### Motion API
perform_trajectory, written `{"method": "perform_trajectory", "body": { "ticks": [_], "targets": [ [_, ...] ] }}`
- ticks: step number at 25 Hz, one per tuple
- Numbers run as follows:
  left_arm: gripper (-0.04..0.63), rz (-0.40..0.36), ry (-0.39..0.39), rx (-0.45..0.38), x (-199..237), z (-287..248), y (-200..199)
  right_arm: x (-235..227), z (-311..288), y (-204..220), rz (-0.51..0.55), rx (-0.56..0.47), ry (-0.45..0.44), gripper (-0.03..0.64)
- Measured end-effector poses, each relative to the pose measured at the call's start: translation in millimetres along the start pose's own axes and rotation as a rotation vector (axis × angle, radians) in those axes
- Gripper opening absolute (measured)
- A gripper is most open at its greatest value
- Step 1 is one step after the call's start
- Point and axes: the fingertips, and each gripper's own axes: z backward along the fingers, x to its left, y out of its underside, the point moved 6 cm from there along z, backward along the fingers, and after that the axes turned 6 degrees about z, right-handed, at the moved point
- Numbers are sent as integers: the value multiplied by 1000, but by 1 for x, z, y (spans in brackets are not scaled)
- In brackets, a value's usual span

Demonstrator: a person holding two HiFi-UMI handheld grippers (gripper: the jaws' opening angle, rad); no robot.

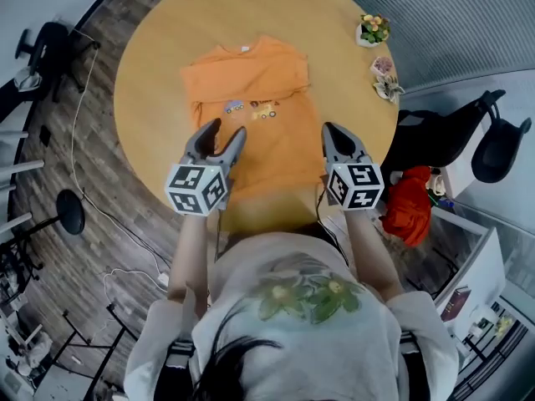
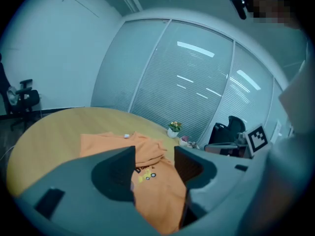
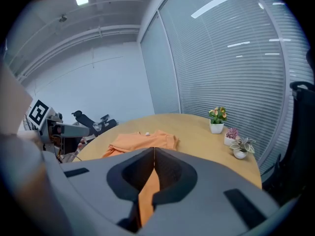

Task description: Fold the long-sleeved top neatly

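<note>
The orange long-sleeved cotton top (image 1: 255, 115) lay spread flat on the round wooden table (image 1: 159, 48), collar at the far side. The left gripper (image 1: 227, 129) hung over the top's near-left part with its jaws wide apart and nothing in them, just orange cloth showing below the gap. The right gripper (image 1: 329, 129) sat at the top's right edge, jaws fully closed, no cloth visibly pinched.
</note>
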Motion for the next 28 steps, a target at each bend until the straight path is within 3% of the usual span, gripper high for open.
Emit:
{"method": "perform_trajectory", "body": {
  "ticks": [9, 14, 16, 18, 21, 28],
  "targets": [
    [239, -6, -135, -39, -5, 73, 25, 25, 43, 14, 36, -31, -25, 20],
    [239, 22, -182, -10, -6, 92, 46, 26, 58, 22, 33, -36, -24, 25],
    [240, 33, -192, -10, -6, 98, 51, 27, 61, 24, 24, -31, -16, 167],
    [241, 39, -192, -19, -8, 104, 54, 27, 66, 25, 22, -30, 11, 234],
    [241, 31, -197, -15, -13, 108, 60, 24, 74, 28, 30, -36, 51, 263],
    [241, 38, -225, 8, -15, 117, 74, 27, 85, 40, 21, -10, 46, 264]
  ]
}}
